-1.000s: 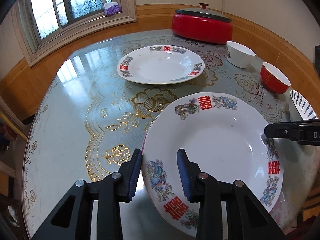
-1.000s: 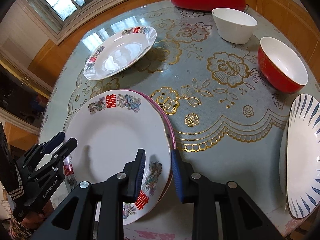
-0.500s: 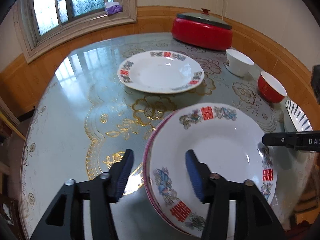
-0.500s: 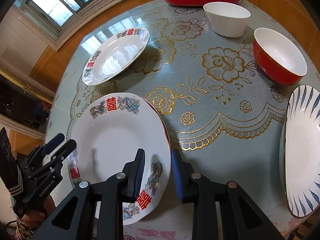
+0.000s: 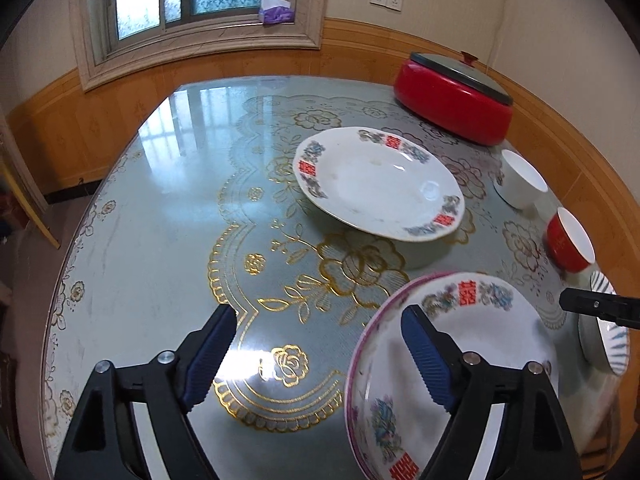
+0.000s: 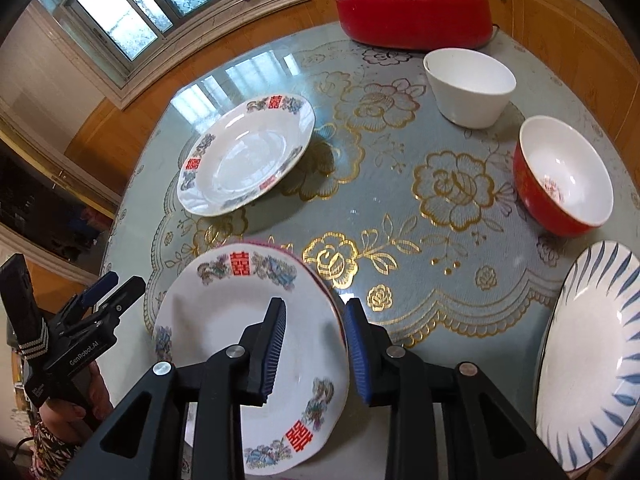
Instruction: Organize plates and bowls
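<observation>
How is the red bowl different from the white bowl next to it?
The red bowl is red outside and white inside; the white bowl is white all over. The red bowl has a small reddish pattern at its bottom, while the white bowl looks plain inside. The white bowl stands nearer the big red pot; the red bowl stands nearer the blue-striped plate. Both stand upright and empty on the table.

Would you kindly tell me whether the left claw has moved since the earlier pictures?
Yes. The left claw has just been opening and slid left off the stacked plates, over bare table.
</observation>
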Available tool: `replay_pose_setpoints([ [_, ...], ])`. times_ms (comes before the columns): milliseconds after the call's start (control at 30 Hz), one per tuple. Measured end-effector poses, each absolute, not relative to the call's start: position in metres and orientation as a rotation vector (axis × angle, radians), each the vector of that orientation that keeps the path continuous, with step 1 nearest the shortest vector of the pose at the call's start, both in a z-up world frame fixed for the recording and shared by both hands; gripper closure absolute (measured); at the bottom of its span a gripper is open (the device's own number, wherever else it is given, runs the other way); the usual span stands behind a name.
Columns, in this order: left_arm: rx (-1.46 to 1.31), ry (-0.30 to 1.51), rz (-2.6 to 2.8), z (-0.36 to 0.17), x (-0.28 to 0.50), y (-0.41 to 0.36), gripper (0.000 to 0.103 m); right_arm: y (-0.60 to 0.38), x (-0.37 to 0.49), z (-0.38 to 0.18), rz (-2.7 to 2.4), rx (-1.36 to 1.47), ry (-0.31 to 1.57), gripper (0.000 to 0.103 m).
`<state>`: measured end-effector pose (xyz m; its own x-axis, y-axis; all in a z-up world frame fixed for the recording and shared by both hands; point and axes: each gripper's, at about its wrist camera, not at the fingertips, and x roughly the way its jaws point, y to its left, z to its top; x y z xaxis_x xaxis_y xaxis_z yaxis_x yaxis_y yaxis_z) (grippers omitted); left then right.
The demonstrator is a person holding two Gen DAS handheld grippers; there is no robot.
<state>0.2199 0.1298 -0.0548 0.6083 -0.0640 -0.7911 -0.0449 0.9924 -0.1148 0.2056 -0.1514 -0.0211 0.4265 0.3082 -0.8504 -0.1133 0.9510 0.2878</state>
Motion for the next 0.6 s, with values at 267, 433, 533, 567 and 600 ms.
replay_pose_setpoints([
  [267, -0.164, 0.923, 0.018, -0.052, 0.257, 0.148, 0.015, -0.147, 0.251, -0.002, 0.225, 0.14, 1.043, 0.068],
  [433, -0.174, 0.928, 0.028, -0.051, 0.284, 0.157, 0.011, -0.145, 0.286, 0.001, 0.22, 0.162, 1.033, 0.063],
  [533, -0.199, 0.939, 0.036, -0.054, 0.302, 0.162, 0.011, -0.144, 0.309, -0.005, 0.211, 0.187, 1.054, 0.063],
  [567, -0.211, 0.948, 0.034, -0.055, 0.309, 0.163, 0.01, -0.143, 0.317, -0.009, 0.203, 0.195, 1.066, 0.063],
  [600, -0.218, 0.953, 0.034, -0.057, 0.315, 0.164, 0.01, -0.143, 0.326, -0.012, 0.198, 0.208, 1.077, 0.063],
])
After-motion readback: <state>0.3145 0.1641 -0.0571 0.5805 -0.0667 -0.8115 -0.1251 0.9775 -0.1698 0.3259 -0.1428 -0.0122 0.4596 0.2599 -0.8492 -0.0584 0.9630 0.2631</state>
